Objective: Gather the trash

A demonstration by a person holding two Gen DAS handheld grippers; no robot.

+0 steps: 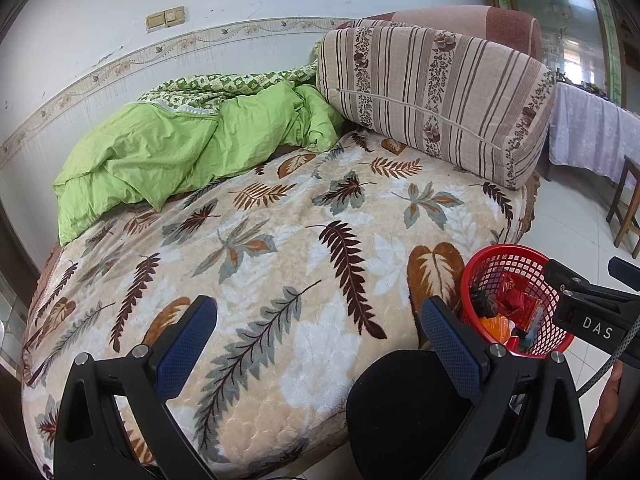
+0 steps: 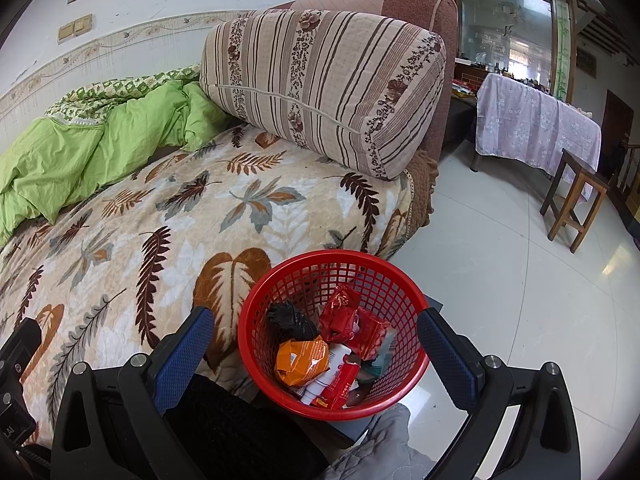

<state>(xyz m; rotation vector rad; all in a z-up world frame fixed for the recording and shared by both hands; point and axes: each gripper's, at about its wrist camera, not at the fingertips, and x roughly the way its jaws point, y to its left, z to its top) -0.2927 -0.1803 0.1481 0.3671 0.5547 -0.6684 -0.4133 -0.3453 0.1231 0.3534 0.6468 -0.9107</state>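
Both claws, left gripper and right gripper, gape wide, empty, beside one red basket of trash.

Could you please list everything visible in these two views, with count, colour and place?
bed blanket: one, cream with brown and grey leaves, covering the bed.
quilt: one, green, bunched along the wall.
bolster cushion: one, beige with brown stripes, at the headboard.
basket: one, red mesh, beside the bed.
trash in basket: orange wrapper, red wrappers, black piece, white tube.
covered table: one, lilac cloth, far right.
stool: one, brown wood, on white floor.
left hand-held gripper: open, empty, above the bed.
right hand-held gripper: open, empty, above the basket.
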